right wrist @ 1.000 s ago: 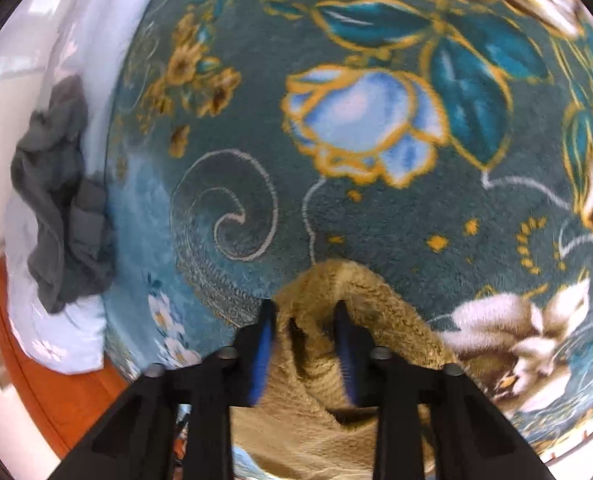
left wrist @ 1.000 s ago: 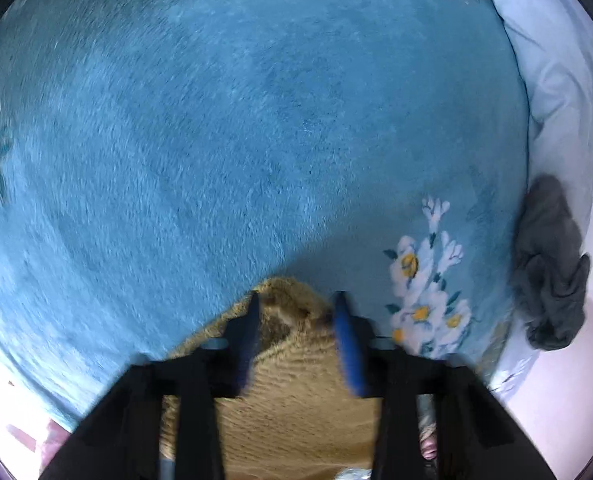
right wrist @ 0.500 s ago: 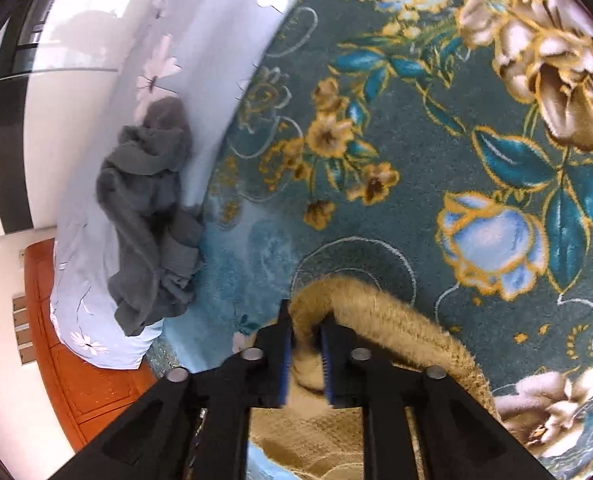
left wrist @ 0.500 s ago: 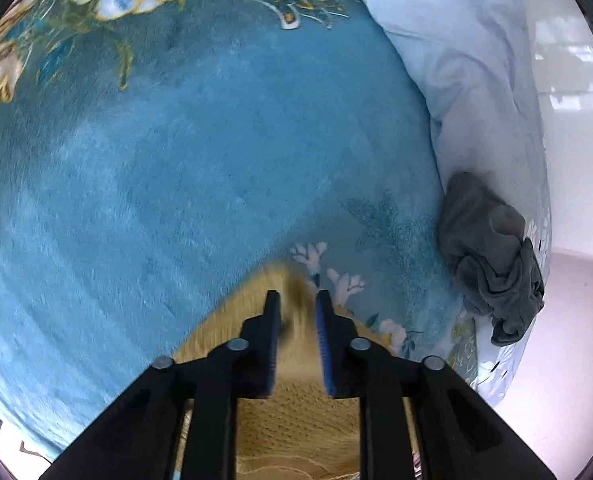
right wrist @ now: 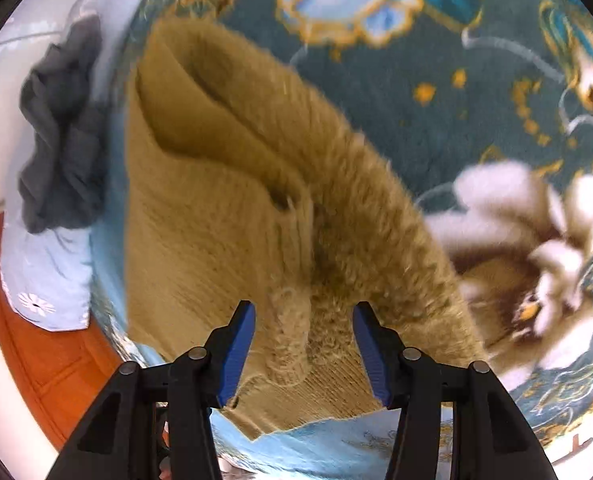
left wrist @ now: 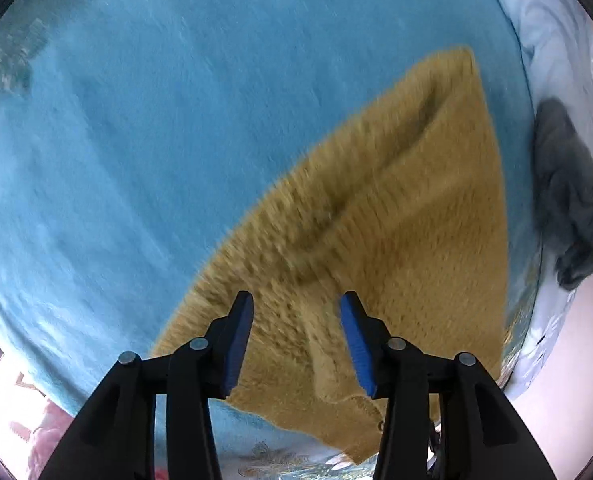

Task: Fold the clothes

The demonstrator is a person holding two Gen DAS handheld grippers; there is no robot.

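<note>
A mustard-yellow knit sweater point(left wrist: 380, 216) lies folded over on the blue floral blanket point(left wrist: 136, 120). It also shows in the right wrist view point(right wrist: 224, 208), with a folded layer on top and a cuff-like piece near the fingers. My left gripper point(left wrist: 296, 304) is open and empty, just above the sweater's near edge. My right gripper point(right wrist: 302, 312) is open and empty, above the sweater's near part. Neither holds the cloth.
A crumpled dark grey garment point(left wrist: 572, 196) lies on the pale blue pillow point(left wrist: 552, 40) at the bed's edge; it also shows in the right wrist view point(right wrist: 60, 128). An orange wooden bed frame point(right wrist: 44, 340) shows below it. The blanket point(right wrist: 456, 40) has large flowers.
Both grippers were shut on the sweater half a second ago; both have opened and let it go. The sweater now lies spread ahead of the fingers, and both grippers have pulled back.
</note>
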